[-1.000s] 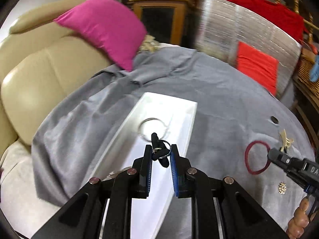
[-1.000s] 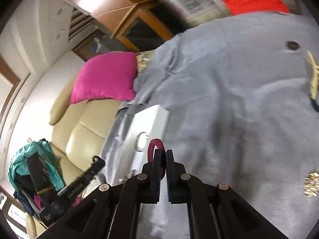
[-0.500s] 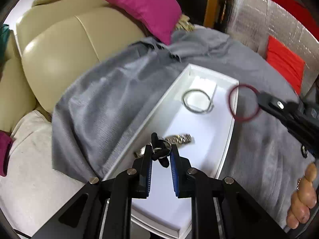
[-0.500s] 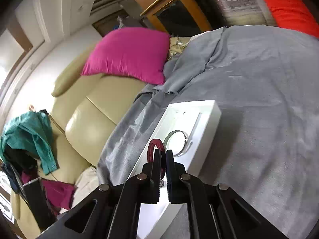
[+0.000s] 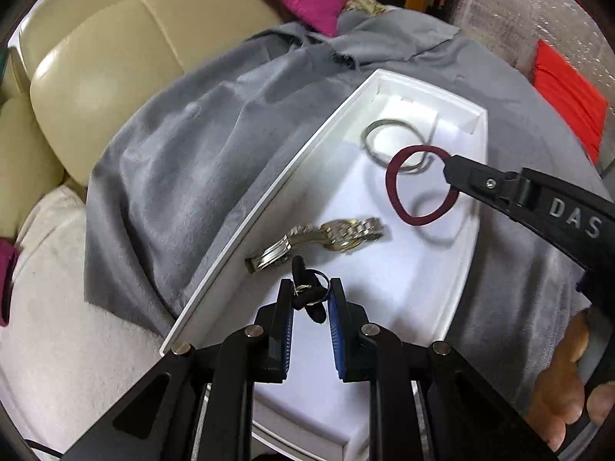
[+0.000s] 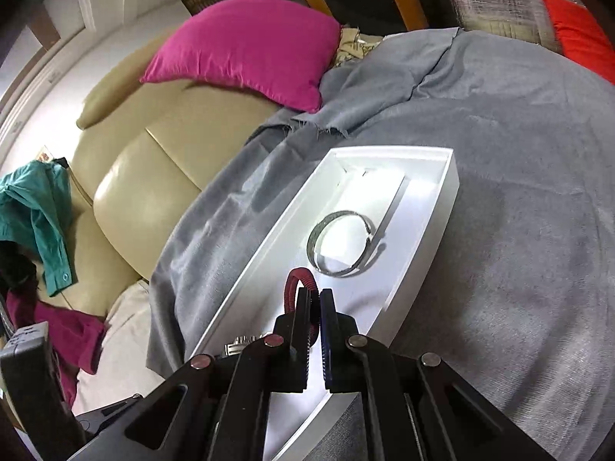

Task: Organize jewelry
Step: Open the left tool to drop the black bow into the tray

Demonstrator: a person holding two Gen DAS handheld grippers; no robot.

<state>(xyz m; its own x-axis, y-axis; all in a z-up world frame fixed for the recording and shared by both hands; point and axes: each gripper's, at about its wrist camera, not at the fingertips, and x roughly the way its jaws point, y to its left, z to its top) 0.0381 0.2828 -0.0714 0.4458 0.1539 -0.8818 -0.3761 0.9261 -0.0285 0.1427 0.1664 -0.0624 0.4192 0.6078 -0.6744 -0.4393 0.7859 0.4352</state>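
Note:
A white tray (image 5: pixel 457 280) lies on a grey cloth (image 5: pixel 192 161). In it are a silver bangle (image 5: pixel 396 146) and a metal watch (image 5: pixel 319 238). My left gripper (image 5: pixel 310 299) is shut on a small black item with a metal ring (image 5: pixel 307 296), held over the tray's near end. My right gripper (image 6: pixel 314 303) is shut on a dark red hair band (image 6: pixel 298 288); the band (image 5: pixel 419 186) hangs over the tray's middle. The bangle (image 6: pixel 342 244) and tray (image 6: pixel 430 257) also show in the right wrist view.
A beige sofa (image 5: pixel 103 77) with a pink cushion (image 6: pixel 246 46) stands left of the cloth-covered table. A red cushion (image 5: pixel 569 92) and silvery sheet lie at the far right. Green and pink clothes (image 6: pixel 34 207) hang at the left.
Both grippers have moved closer over the tray. The red hair band has come from the tray's right rim to above its middle. The left gripper has gone lower, near the watch.

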